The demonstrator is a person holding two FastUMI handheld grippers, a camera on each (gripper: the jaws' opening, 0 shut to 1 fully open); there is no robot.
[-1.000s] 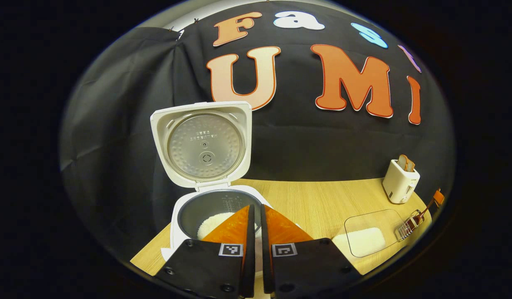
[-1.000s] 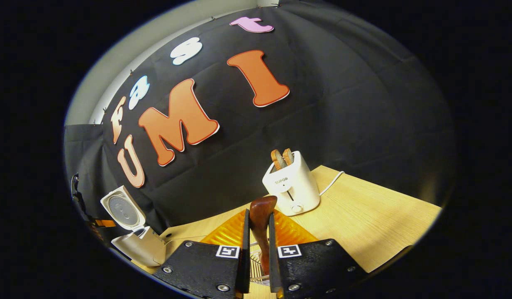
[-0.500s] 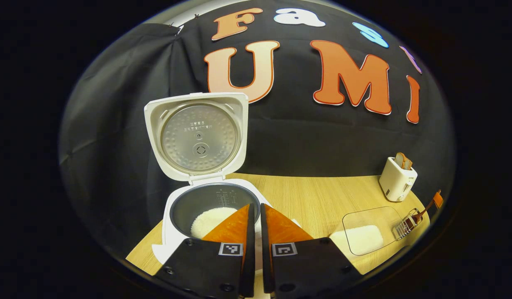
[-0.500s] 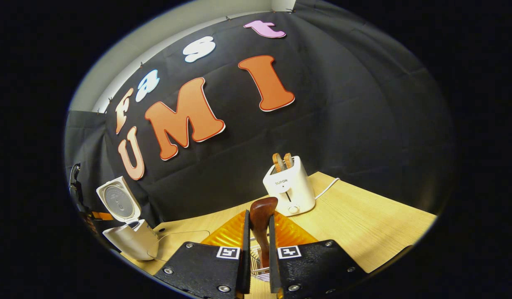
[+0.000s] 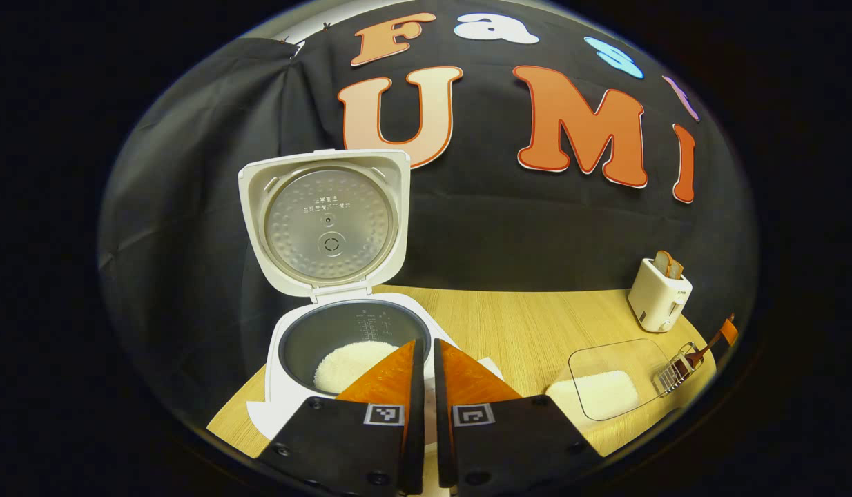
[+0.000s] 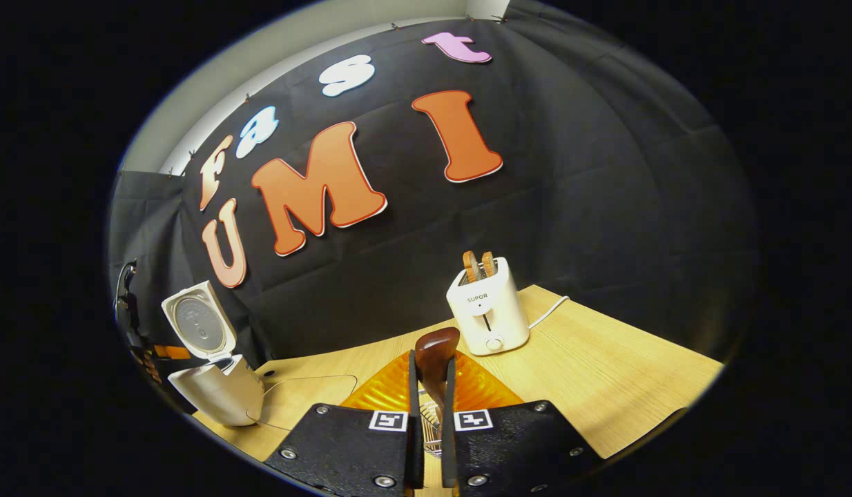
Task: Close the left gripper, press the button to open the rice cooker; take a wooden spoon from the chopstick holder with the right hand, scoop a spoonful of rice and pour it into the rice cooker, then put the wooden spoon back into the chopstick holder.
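Right gripper (image 6: 426, 383) fingers pinch the wooden spoon (image 6: 434, 359) handle between them, left gripper (image 5: 424, 366) fingers pressed together; a tilted lift could snag the chopstick holder (image 6: 431, 424) below.

Open tabletop (image 5: 516, 331) between rice cooker (image 5: 343, 345) and clear rice tray (image 5: 616, 379); upright lid (image 5: 326, 224) blocking cooker's far side, pot mouth open from above; toaster (image 6: 487, 314) close behind spoon (image 6: 434, 359); bare wood right of toaster; wall cloth bounding rear.
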